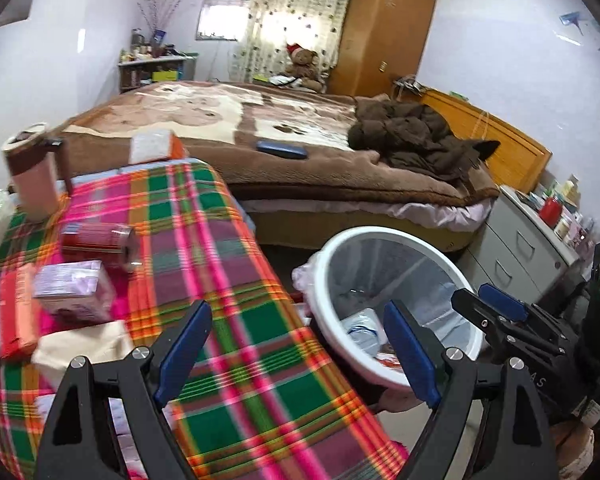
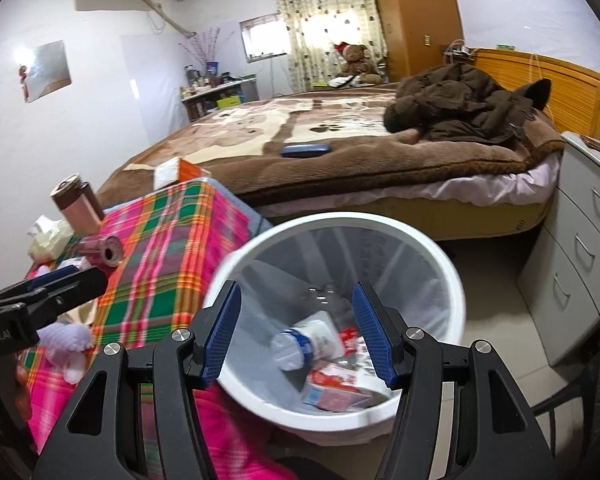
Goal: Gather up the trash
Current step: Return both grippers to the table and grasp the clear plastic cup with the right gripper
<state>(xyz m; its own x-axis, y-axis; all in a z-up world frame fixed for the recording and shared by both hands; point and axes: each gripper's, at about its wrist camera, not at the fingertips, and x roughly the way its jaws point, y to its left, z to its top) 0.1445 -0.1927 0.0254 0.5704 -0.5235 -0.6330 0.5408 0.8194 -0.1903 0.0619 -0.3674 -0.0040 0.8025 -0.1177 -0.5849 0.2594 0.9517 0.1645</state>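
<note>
The left gripper (image 1: 296,344) is hovering with its jaws spread wide and nothing between them, above the near edge of the plaid cloth (image 1: 204,240) that is covering the table. The trash still on that cloth is lying well to the left of those jaws: a red can (image 1: 98,242) on its side, and nearer the camera a pale purple carton (image 1: 74,290), just beside an orange-and-white pack (image 1: 8,316). A pink tumbler (image 1: 34,174) is standing upright further back.

The right gripper (image 2: 296,336) is likewise gaping wide and gripping nothing, poised directly over the mouth of the white bin (image 2: 236,268), which is standing on the floor against the table's side, between table and bed (image 2: 340,140). Down between its jaws, inside the bin, a white plastic bottle (image 2: 304,342) with a blue band is lying on its side, blurred, with a red-and-white carton (image 2: 332,388) beneath it.

From the left wrist view the bin's rim (image 1: 340,248) is sitting just right of the left gripper's right finger.
</note>
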